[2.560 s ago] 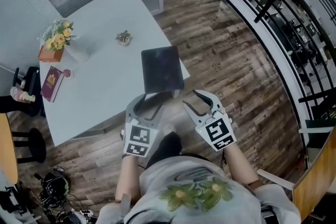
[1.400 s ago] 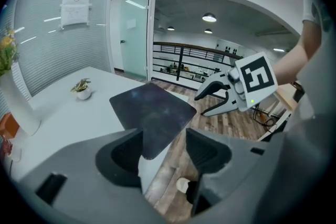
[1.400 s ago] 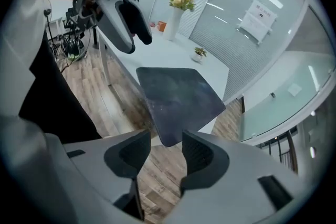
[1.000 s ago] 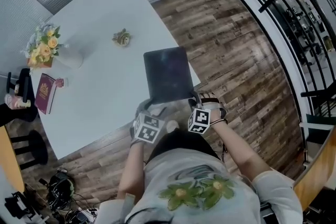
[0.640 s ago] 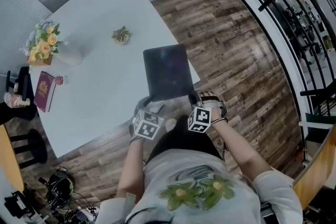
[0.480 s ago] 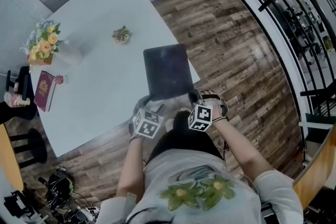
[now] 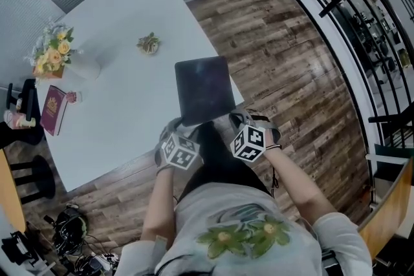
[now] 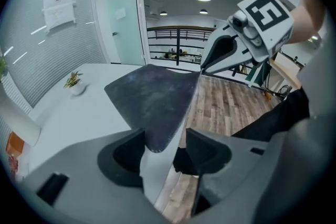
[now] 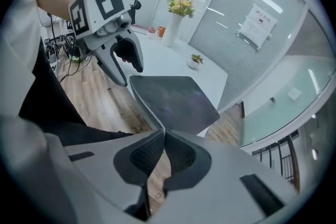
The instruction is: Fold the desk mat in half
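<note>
A dark grey desk mat [image 7: 204,87] lies on the near corner of the white table [image 7: 123,42]. My right gripper [image 7: 231,118] holds its near right corner. In the right gripper view the jaws [image 9: 164,136] have just been closing and now pinch the mat's [image 9: 173,102] edge, which is raised a little. My left gripper [image 7: 183,128] is at the near left corner. In the left gripper view the mat's [image 8: 155,97] corner lies between the wide-apart jaws of that gripper [image 8: 165,147], and neither pad presses it.
A vase of flowers [image 7: 55,55], a small potted plant [image 7: 150,43] and a red book [image 7: 52,110] stand toward the table's far and left sides. Wooden floor [image 7: 284,68] surrounds the table corner. A black railing [image 7: 349,16] runs at the right.
Both grippers came from in front of the table to the mat's near edge. The right gripper has since risen and rolled slightly, taking the near right corner up with it.
</note>
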